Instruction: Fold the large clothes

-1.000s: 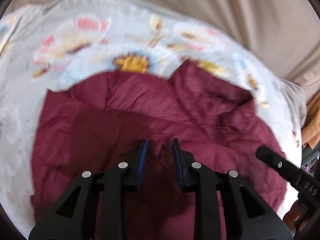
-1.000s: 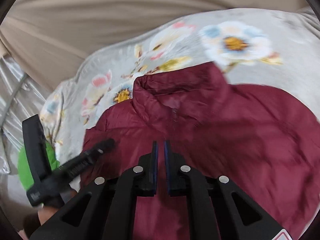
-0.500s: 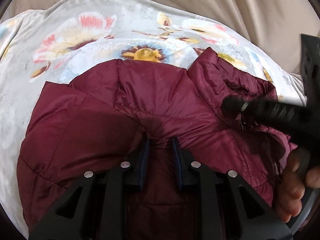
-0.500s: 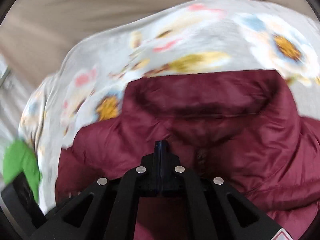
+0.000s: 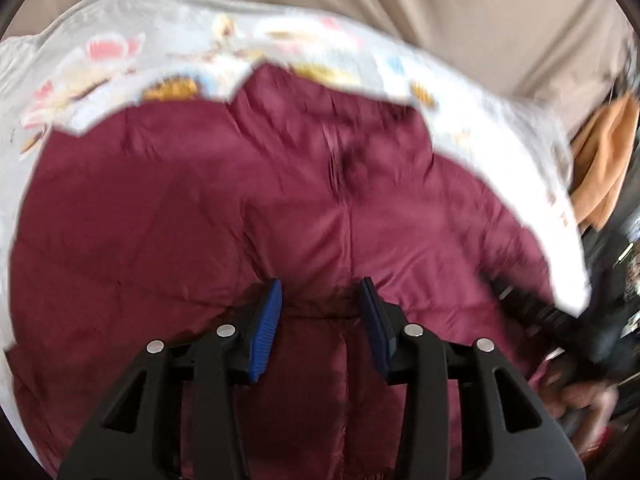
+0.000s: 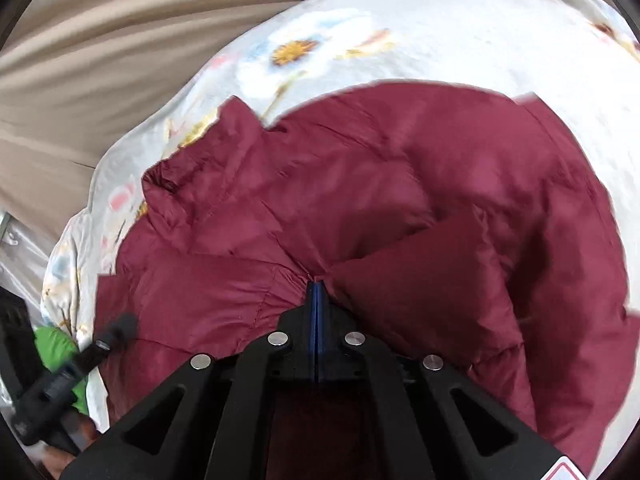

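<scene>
Jacket: our maroon jacket (image 6: 400, 200) lies on the floral bedspread (image 6: 400, 32)
Right gripper (image 6: 317, 292): clamped on a fabric pinch, so we can drag the fold
Left gripper (image 5: 320, 300): jaws just opening, holding nothing, letting its fabric settle

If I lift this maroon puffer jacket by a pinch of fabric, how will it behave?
The jacket will likely sag and drape: it already lies in soft folds on the floral sheet. Its shiny shell looks slippery, so the thin pinch in the right gripper could slide out. The puffy quilting suggests it is light for its bulk.
</scene>
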`<state>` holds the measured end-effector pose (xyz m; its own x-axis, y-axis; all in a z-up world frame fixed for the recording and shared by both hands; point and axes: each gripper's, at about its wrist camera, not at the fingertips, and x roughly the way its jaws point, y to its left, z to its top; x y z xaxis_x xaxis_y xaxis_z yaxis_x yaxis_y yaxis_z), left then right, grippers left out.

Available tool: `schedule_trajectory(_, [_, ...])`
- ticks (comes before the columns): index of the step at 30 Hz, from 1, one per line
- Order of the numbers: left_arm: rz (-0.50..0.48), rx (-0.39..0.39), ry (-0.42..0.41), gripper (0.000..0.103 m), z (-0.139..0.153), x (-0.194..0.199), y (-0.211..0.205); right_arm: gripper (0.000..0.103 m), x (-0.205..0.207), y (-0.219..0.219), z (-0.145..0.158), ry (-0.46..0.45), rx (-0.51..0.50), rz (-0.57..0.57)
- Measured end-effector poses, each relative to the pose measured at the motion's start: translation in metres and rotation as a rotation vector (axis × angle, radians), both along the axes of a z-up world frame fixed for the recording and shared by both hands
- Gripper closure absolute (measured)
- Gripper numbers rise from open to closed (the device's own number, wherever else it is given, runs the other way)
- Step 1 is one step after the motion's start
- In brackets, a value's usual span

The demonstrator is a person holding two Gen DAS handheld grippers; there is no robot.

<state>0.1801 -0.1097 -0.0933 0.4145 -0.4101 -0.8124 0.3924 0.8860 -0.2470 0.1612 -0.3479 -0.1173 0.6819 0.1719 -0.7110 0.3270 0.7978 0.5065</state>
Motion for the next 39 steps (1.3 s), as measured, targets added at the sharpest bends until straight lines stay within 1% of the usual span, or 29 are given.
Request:
schedule_trajectory(1, [0.006, 0.020, -0.007, 0.064, -0.004, -0.003, -0.003, 0.103, 0.002, 0.000, 0.008, -0.003, -0.016, -0.002])
schedule_trajectory(2, [0.014, 0.024, -0.007, 0.064, -0.006, -0.006, -0.003, 0.099, 0.006, -0.001, 0.017, -0.020, -0.023, 0.000])
schedule_trajectory(4, [0.033, 0.004, 0.018, 0.064, -0.010, -0.002, -0.001, 0.097, 0.023, -0.006, 0.038, -0.080, -0.025, 0.021])
schedule_trajectory(6, [0.045, -0.014, 0.039, 0.064, -0.014, 0.000, 0.005, 0.096, 0.058, -0.005, 0.049, -0.086, -0.017, 0.074])
schedule_trajectory(8, [0.041, -0.003, 0.034, 0.064, -0.015, 0.001, 0.003, 0.096, 0.085, -0.003, 0.042, -0.042, -0.032, 0.141])
schedule_trajectory(9, [0.035, 0.013, 0.020, 0.064, -0.016, -0.001, 0.001, 0.097, 0.111, 0.003, 0.031, 0.018, -0.065, 0.184])
schedule_trajectory(11, [0.029, 0.040, -0.007, 0.064, -0.018, -0.005, -0.002, 0.103, 0.142, 0.007, 0.017, 0.089, -0.119, 0.196])
schedule_trajectory(13, [0.028, 0.045, -0.015, 0.064, -0.020, -0.006, -0.004, 0.103, 0.151, -0.007, 0.024, 0.016, -0.098, 0.126])
schedule_trajectory(14, [0.029, 0.043, -0.017, 0.064, -0.020, -0.007, -0.004, 0.102, 0.144, -0.017, 0.036, -0.038, -0.096, 0.043])
schedule_trajectory(15, [0.030, 0.037, -0.016, 0.064, -0.019, -0.006, -0.003, 0.089, 0.135, -0.024, 0.044, -0.076, -0.086, -0.002])
schedule_trajectory(16, [0.034, 0.023, -0.008, 0.064, -0.017, -0.007, 0.000, 0.089, 0.123, -0.031, 0.051, -0.110, -0.069, -0.030])
schedule_trajectory(17, [0.041, 0.012, 0.000, 0.064, -0.014, -0.006, 0.003, 0.089, 0.110, -0.036, 0.056, -0.128, -0.045, -0.034])
schedule_trajectory(18, [0.064, -0.025, 0.022, 0.063, -0.007, -0.007, 0.011, 0.089, 0.086, -0.040, 0.060, -0.145, -0.025, -0.029])
schedule_trajectory(20, [0.092, -0.088, 0.034, 0.063, 0.004, -0.010, 0.024, 0.089, 0.049, -0.039, 0.062, -0.155, -0.030, -0.012])
schedule_trajectory(21, [0.114, -0.112, 0.023, 0.058, 0.013, -0.015, 0.034, 0.089, 0.018, -0.033, 0.058, -0.147, -0.041, 0.016])
schedule_trajectory(22, [0.135, -0.106, 0.008, 0.053, 0.018, -0.018, 0.042, 0.089, 0.003, -0.031, 0.054, -0.138, -0.043, 0.031])
schedule_trajectory(23, [0.159, -0.084, -0.012, 0.049, 0.021, -0.022, 0.050, 0.089, -0.013, -0.028, 0.047, -0.114, -0.054, 0.052])
schedule_trajectory(24, [0.190, -0.045, -0.029, 0.049, 0.022, -0.025, 0.061, 0.090, -0.033, -0.024, 0.033, -0.058, -0.098, 0.077])
schedule_trajectory(26, [0.243, 0.046, -0.017, 0.050, 0.012, -0.027, 0.080, 0.103, -0.048, -0.027, 0.017, -0.006, -0.132, 0.059])
schedule_trajectory(27, [0.281, 0.088, 0.005, 0.050, 0.004, -0.026, 0.094, 0.103, -0.058, -0.037, 0.007, 0.011, -0.112, 0.032])
schedule_trajectory(29, [0.333, 0.135, 0.018, 0.050, -0.005, -0.029, 0.122, 0.103, -0.075, -0.054, -0.001, 0.008, -0.072, -0.018])
schedule_trajectory(30, [0.370, 0.201, 0.002, 0.051, -0.006, -0.033, 0.136, 0.103, -0.086, -0.064, -0.001, 0.001, -0.062, -0.053])
schedule_trajectory(32, [0.413, 0.258, 0.003, 0.050, -0.007, -0.037, 0.156, 0.103, -0.103, -0.072, 0.006, 0.010, -0.076, -0.116])
schedule_trajectory(33, [0.444, 0.244, 0.018, 0.050, -0.006, -0.041, 0.172, 0.101, -0.116, -0.076, 0.012, 0.018, -0.100, -0.158])
schedule_trajectory(34, [0.464, 0.226, 0.035, 0.051, -0.004, -0.046, 0.184, 0.092, -0.128, -0.078, 0.017, 0.019, -0.110, -0.178])
schedule_trajectory(35, [0.483, 0.211, 0.054, 0.052, -0.002, -0.052, 0.195, 0.089, -0.140, -0.081, 0.022, 0.016, -0.113, -0.190])
schedule_trajectory(37, [0.491, 0.158, 0.085, 0.051, 0.004, -0.070, 0.217, 0.088, -0.173, -0.082, 0.033, 0.017, -0.104, -0.189])
schedule_trajectory(38, [0.489, 0.123, 0.108, 0.048, 0.007, -0.082, 0.230, 0.082, -0.184, -0.081, 0.036, 0.020, -0.093, -0.180])
schedule_trajectory(39, [0.481, 0.062, 0.146, 0.044, 0.009, -0.097, 0.241, 0.070, -0.208, -0.080, 0.038, 0.034, -0.076, -0.166])
